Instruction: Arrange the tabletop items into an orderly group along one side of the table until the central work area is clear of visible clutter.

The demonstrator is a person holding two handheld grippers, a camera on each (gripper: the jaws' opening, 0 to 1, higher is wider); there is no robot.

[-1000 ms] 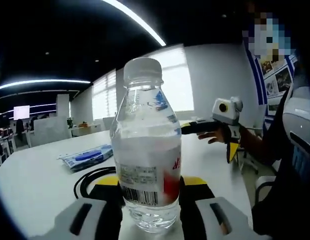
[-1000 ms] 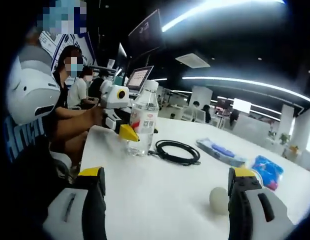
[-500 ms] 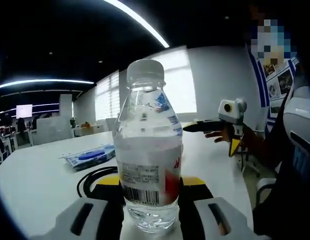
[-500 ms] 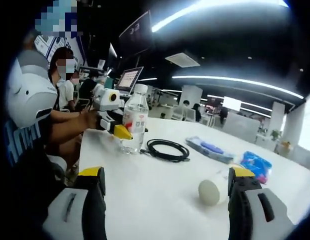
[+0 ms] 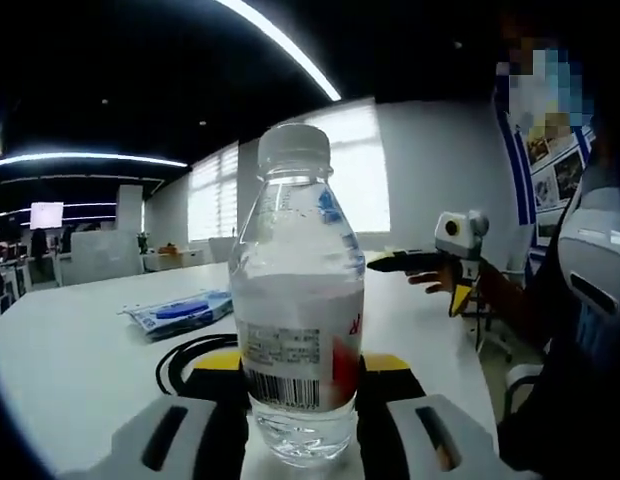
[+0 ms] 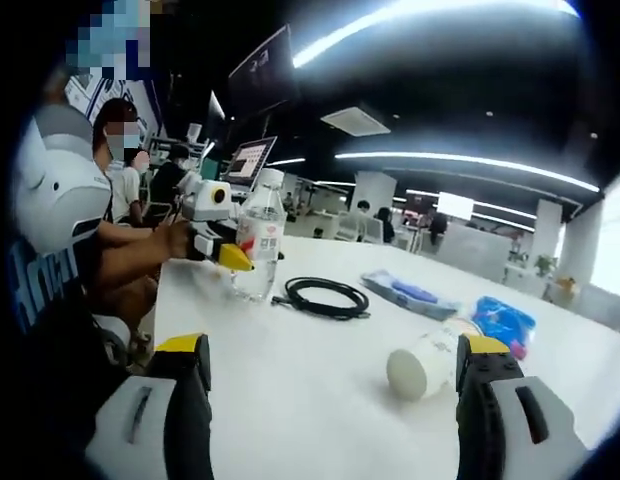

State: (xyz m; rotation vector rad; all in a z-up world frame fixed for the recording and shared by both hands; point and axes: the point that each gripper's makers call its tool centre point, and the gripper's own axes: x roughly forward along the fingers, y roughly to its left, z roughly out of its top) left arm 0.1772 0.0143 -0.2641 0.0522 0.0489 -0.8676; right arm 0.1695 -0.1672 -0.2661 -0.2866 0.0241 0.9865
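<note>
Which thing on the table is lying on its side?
The white cup, tipped over by the right gripper's jaw; the water bottle stands upright, gripped by the left gripper.

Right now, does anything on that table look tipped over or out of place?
Yes: a white cup lies on its side near the right gripper's jaw. The bottle stands upright in the left gripper, and the cable lies coiled. Nothing looks spilled.

Long ceiling light strips (image 5: pixel 280 45) blaze overhead against a dark ceiling, while bright windows (image 5: pixel 355 165) wash out white behind. The table (image 6: pixel 290 370) glows pale and evenly lit, with only soft shadows. Fisheye bending curves everything near the edges. Distant desks and people turn soft and hazy.
</note>
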